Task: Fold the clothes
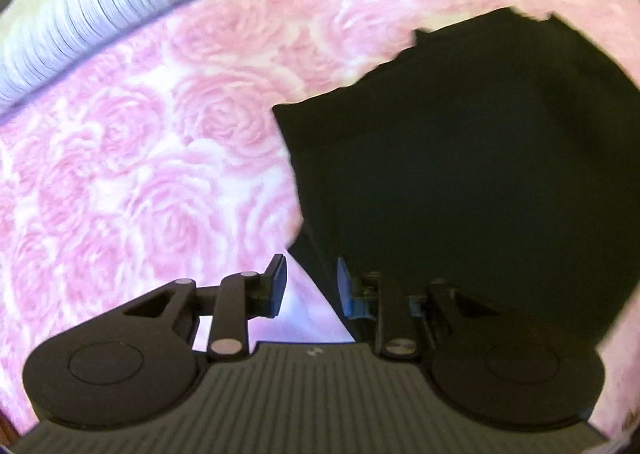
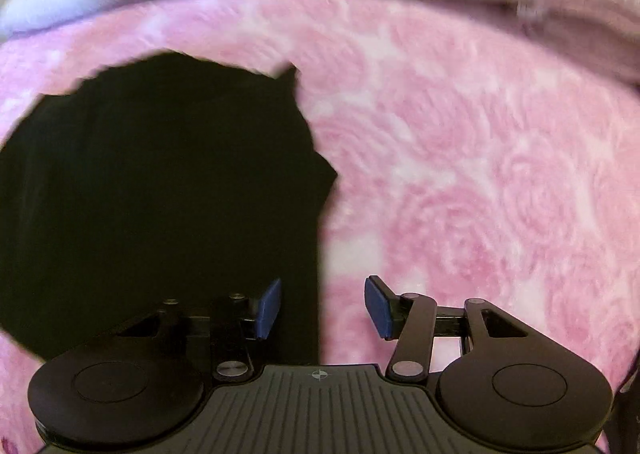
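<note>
On pink rose-patterned bed blanket: dark flat cloth garment. Left tongs apart, straddling its near-left edge; right tongs apart, straddling its right edge. Both equally near.

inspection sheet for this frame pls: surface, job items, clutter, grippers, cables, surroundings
Surface: pink rose-print blanket, soft, covers the whole work area.
Job's things: one black garment, lying flat on the blanket with ragged outer edges; fold state unclear, too dark.
Clutter: nothing seen.
Grippers: left gripper open, straddling the garment's left edge; right gripper open, straddling its right edge. Neither holds cloth.
Cables: nothing seen.
Surroundings: white ribbed fabric along the blanket's far side; image blurred.
</note>
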Action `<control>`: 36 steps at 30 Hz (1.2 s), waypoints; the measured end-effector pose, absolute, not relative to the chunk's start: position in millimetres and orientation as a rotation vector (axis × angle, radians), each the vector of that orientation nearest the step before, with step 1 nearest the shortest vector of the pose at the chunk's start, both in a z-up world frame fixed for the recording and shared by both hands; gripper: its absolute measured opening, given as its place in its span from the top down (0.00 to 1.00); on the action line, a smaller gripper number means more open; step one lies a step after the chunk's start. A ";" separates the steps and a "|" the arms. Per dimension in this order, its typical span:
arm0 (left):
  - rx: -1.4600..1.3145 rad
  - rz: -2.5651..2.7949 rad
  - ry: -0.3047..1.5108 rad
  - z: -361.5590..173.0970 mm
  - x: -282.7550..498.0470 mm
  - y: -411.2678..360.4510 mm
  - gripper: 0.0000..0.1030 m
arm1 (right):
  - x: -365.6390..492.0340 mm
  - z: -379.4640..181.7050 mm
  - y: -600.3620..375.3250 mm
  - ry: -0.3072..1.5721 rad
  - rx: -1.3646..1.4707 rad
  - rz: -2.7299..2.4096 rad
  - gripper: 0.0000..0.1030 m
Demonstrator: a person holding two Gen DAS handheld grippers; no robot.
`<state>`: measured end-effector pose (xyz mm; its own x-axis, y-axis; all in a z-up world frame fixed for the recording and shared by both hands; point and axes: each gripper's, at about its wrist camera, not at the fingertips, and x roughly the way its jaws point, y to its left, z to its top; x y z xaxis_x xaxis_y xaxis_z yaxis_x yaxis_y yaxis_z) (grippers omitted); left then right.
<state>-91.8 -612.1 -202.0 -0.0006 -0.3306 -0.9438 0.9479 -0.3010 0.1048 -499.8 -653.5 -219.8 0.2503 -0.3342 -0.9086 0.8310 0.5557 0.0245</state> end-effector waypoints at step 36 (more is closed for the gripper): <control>1.497 -1.674 0.607 -212.9 -87.2 -461.7 0.66 | -433.0 -203.4 -474.0 0.987 0.633 -0.701 0.51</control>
<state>-87.2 -461.7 -212.9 0.0128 -0.2411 -0.9704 0.8069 -0.5707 0.1525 -433.0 -474.0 -203.4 0.3742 -0.2363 -0.8968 0.7693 0.6190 0.1579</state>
